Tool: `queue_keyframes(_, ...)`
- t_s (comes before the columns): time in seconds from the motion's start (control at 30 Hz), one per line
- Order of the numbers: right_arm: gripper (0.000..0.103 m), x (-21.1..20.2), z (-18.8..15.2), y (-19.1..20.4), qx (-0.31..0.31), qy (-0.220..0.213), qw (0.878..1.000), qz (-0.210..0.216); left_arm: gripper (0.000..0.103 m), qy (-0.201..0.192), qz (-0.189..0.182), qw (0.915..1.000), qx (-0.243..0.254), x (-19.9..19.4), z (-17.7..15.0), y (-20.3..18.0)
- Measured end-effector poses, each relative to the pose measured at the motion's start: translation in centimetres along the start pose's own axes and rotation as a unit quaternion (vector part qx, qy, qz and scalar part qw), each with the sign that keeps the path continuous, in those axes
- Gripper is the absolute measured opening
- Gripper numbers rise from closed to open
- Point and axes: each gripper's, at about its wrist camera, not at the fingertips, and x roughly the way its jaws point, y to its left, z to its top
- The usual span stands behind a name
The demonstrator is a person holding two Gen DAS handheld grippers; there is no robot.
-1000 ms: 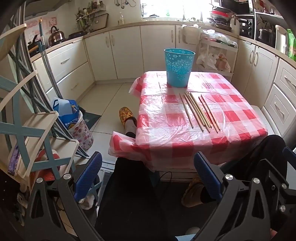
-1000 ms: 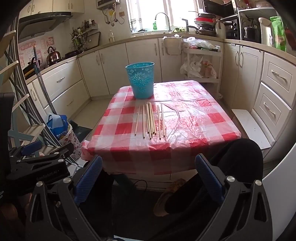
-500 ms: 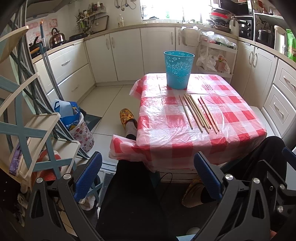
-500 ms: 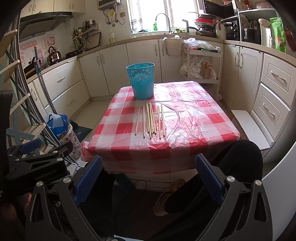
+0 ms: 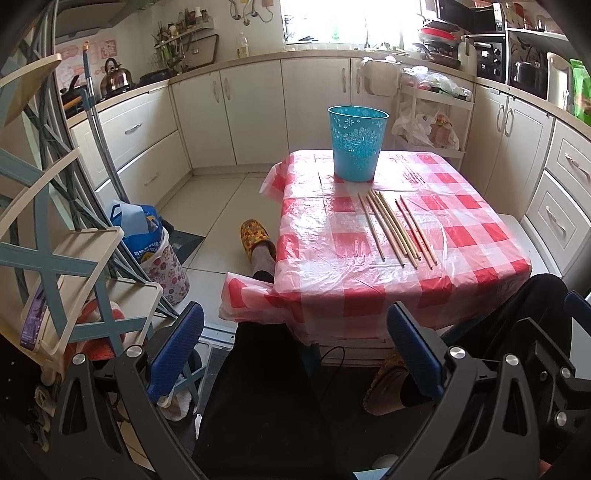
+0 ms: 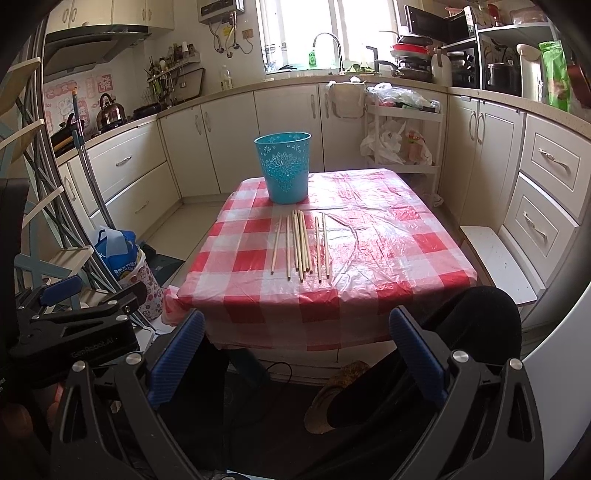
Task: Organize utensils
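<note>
Holding both grippers low, off the table's near edge: left gripper (image 5: pixel 295 354) and right gripper (image 6: pixel 295 354) jaws wide apart, empty. I see chopsticks (image 6: pixel 301 245) mid-table, long axes running near edge to far edge, toward the blue bin (image 6: pixel 283 168). Right looks nearer

Daylight from blown-out window (image 6: pixel 303 33); glare on plastic tablecloth (image 6: pixel 369 236); fisheye bending, dark vignetted corners.

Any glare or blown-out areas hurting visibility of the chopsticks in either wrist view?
Left wrist: window blown out, sheen on the tablecloth, chopsticks clear. Right wrist: window bright, glare on the cloth right of the chopsticks, still sharp. Fisheye bends edges in both.
</note>
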Motion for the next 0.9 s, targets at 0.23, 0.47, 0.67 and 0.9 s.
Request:
queue_keyframes(0.23, 0.096, -1.0, 0.2, 0.1, -0.002, -0.026, 1.000, 0.008, 0.095, -0.017, 0.001, 0.9998, -0.005, -0.7, 0.0, 0.2)
queue_keyframes(0.47, 0.096, -1.5, 0.2, 0.3, -0.003, -0.042, 0.999, 0.014, 0.095, -0.024, -0.002, 0.9997, -0.009, -1.0, 0.0, 0.5)
queue_keyframes(0.67, 0.096, -1.7, 0.1, 0.2, -0.001, -0.042, 0.999, 0.014, 0.095, -0.030, -0.005, 0.9995, -0.008, -1.3, -0.2, 0.6)
queue_keyframes(0.9, 0.096, -1.6, 0.0, 0.1, 0.001, -0.040, 0.999, 0.014, 0.095, -0.030, -0.008, 0.9995, -0.007, -1.3, -0.2, 0.4)
